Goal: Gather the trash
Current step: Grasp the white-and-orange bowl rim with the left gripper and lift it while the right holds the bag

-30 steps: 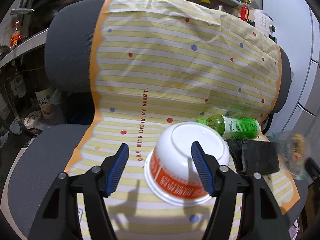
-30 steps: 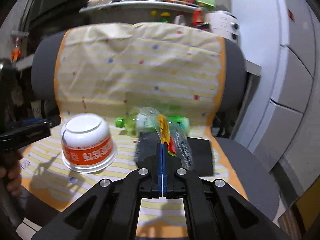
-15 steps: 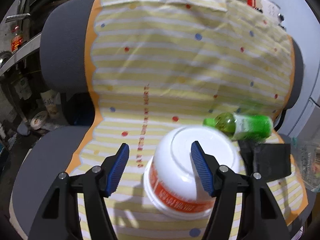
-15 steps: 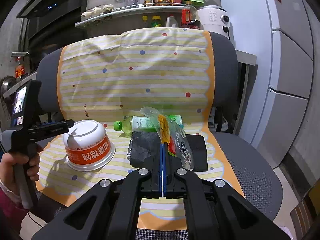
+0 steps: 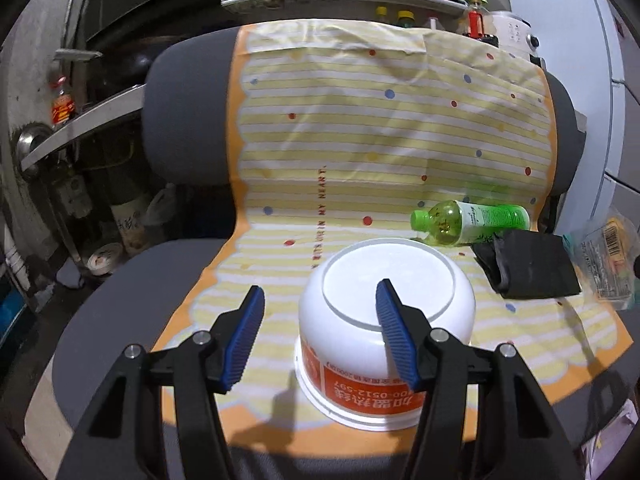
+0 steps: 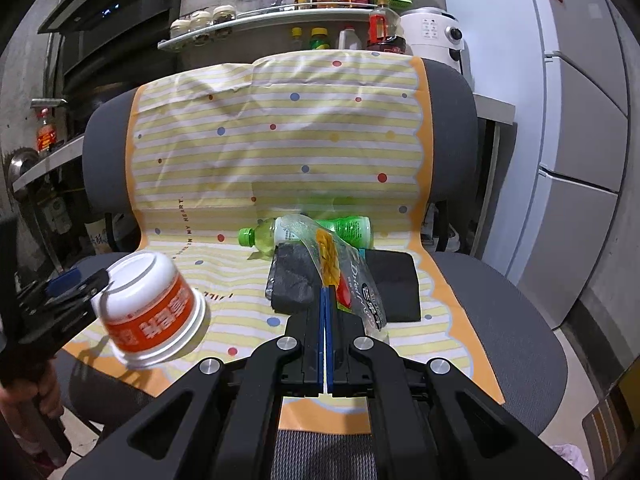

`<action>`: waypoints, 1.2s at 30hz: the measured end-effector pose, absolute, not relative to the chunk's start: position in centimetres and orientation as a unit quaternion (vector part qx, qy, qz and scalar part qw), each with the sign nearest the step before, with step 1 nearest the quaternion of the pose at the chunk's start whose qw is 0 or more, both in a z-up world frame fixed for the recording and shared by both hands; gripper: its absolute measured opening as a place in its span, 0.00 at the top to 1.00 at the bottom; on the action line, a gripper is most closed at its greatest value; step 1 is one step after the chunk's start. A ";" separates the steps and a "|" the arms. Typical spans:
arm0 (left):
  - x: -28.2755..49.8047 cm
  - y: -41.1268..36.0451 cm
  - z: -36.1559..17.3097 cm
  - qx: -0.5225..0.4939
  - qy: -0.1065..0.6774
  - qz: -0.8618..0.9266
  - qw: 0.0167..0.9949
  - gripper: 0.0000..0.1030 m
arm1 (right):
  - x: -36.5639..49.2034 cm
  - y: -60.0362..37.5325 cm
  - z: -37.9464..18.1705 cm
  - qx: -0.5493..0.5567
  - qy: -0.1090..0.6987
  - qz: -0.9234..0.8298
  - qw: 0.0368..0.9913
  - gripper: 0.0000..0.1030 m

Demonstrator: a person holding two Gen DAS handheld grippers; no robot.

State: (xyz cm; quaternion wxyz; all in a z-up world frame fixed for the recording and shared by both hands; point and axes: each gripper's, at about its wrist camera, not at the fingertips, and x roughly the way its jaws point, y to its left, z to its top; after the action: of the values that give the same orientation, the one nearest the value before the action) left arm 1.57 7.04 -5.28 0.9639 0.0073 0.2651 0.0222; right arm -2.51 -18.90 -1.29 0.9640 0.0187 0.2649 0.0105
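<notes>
Upturned noodle bowl (image 5: 384, 312), near left on the seat, now tipped onto its rim. Left gripper (image 5: 318, 292) just closing, pinching nothing yet, only the bowl's left edge between the jaws; pickup looks imminent. Right gripper (image 6: 325, 292) clamped on a snack wrapper (image 6: 360, 280). Beyond, green bottle (image 5: 468, 222), striped cloth (image 5: 360, 140), office chair (image 5: 188, 112), kitchen shelf (image 6: 280, 12).

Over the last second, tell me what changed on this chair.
The left gripper moved in on the upturned bowl, its jaws just closing a little, the bowl's side between them and one finger over its base. The bowl, flat before, now sits tipped. Nothing was let go. The right gripper stays shut on the snack bag; the green bottle and black folded item lie where they were.
</notes>
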 end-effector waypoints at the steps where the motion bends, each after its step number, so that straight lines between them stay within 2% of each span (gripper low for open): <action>1: 1.6 7.6 -5.2 -0.005 0.272 0.014 0.962 0.45 | -2.7 -18.8 -1.3 0.018 0.266 0.012 0.964 0.99; 5: 3.3 8.3 -4.9 -0.035 0.308 -0.016 0.951 0.45 | -3.3 -18.4 -0.9 0.018 0.264 0.017 0.964 0.99; 16: 7.0 3.9 -4.4 -0.017 0.314 -0.069 0.947 0.46 | -4.1 -18.4 -0.3 0.019 0.261 0.020 0.965 0.99; 21: 5.4 5.9 -3.0 -0.026 0.307 -0.038 0.951 0.46 | -4.6 -19.1 -0.2 0.027 0.260 0.020 0.965 0.99; 26: 7.4 7.4 -4.9 -0.029 0.352 -0.038 0.935 0.75 | -4.4 -18.6 -0.7 0.029 0.269 0.031 0.962 0.99; 28: 7.8 8.0 -6.1 -0.028 0.372 -0.030 0.927 0.81 | -4.4 -18.4 -0.7 0.023 0.268 0.033 0.963 0.99; 31: 7.3 9.1 -7.5 -0.043 0.379 -0.030 0.924 0.82 | -4.4 -18.4 -0.7 0.023 0.268 0.031 0.963 0.99; 36: 6.2 9.0 -4.9 -0.052 0.331 -0.055 0.941 0.81 | -3.9 -18.1 -0.6 0.024 0.270 0.029 0.962 0.99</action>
State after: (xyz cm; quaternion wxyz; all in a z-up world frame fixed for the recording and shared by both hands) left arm 6.18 8.97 -4.87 0.9408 -0.0515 0.3305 -0.0549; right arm -3.95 -18.11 -0.61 0.9620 0.0244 0.2704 0.0288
